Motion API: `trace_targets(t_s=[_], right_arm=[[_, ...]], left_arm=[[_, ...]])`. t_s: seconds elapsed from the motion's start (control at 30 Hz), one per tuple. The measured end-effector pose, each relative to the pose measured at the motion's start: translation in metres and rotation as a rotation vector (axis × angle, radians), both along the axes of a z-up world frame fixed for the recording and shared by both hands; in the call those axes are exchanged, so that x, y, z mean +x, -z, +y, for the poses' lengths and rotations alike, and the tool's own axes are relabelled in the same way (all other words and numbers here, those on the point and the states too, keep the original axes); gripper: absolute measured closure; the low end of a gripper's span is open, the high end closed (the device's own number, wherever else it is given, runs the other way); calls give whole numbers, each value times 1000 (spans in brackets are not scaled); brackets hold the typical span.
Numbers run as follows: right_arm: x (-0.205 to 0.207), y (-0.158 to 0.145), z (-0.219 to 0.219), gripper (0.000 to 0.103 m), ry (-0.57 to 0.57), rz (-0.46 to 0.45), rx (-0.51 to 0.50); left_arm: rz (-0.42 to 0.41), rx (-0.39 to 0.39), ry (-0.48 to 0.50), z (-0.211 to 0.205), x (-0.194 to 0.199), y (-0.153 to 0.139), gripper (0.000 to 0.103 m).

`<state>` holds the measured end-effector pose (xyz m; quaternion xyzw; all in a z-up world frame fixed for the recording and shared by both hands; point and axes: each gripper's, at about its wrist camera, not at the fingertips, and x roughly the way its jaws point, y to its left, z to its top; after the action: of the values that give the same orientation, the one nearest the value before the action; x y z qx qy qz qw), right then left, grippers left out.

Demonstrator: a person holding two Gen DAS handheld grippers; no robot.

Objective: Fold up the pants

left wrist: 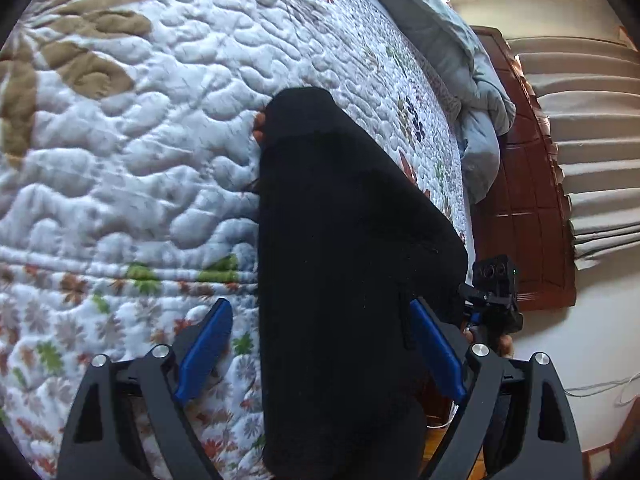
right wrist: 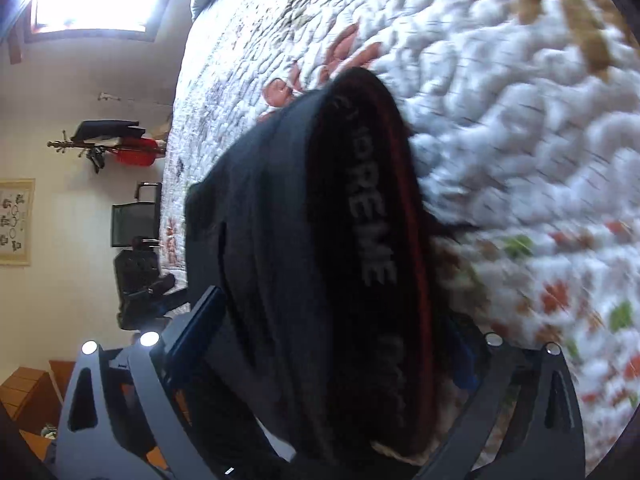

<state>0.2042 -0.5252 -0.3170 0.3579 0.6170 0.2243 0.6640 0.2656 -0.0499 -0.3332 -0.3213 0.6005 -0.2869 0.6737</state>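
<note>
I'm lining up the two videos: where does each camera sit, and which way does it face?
Left wrist: on the left claw, looking down along its open blue fingers at black pants on the quilt; the right claw shows at the right.
Right wrist: on the right claw, looking down at the waistband between its open fingers.
Shared: pants, quilt.
</note>
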Motion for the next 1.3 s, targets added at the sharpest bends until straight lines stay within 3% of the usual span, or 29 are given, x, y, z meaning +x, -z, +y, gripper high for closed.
trace_targets(t_s=[0.13, 0.17, 0.23, 0.27, 0.4, 0.47, 0.6, 0.9, 1.1, 1.3], right_arm=[[-1, 1, 4, 10, -17, -16, -21], [-2, 0, 10, 34, -28, -15, -28], [-5, -2, 9, 47, -27, -8, -34], [-10, -7, 10, 58, -30, -17, -35], [-8, -28, 26, 74, -37, -54, -76], [-8, -38, 33, 75, -42, -75, -100], [-7, -72, 53, 76, -58, -136, -142], [50, -135, 140, 76, -139, -271, -164], [120, -134, 210, 76, -187, -304, -163], [197, -110, 276, 76, -218, -286, -154]], left_arm=[[9, -13, 2, -5, 2, 5, 16], [9, -11, 4, -6, 2, 5, 25], [21, 22, 29, -11, 3, 8, 48], [15, 42, 29, -12, 3, 8, 51], [-10, 67, 30, -13, 0, -1, 65], [-29, 69, 28, -12, -1, -11, 72], [-66, 69, 30, -5, 0, -35, 74], [-180, 82, -61, 72, 29, -104, 74], [-208, 143, -130, 139, 75, -119, 74], [-176, 179, -174, 201, 140, -103, 74]])
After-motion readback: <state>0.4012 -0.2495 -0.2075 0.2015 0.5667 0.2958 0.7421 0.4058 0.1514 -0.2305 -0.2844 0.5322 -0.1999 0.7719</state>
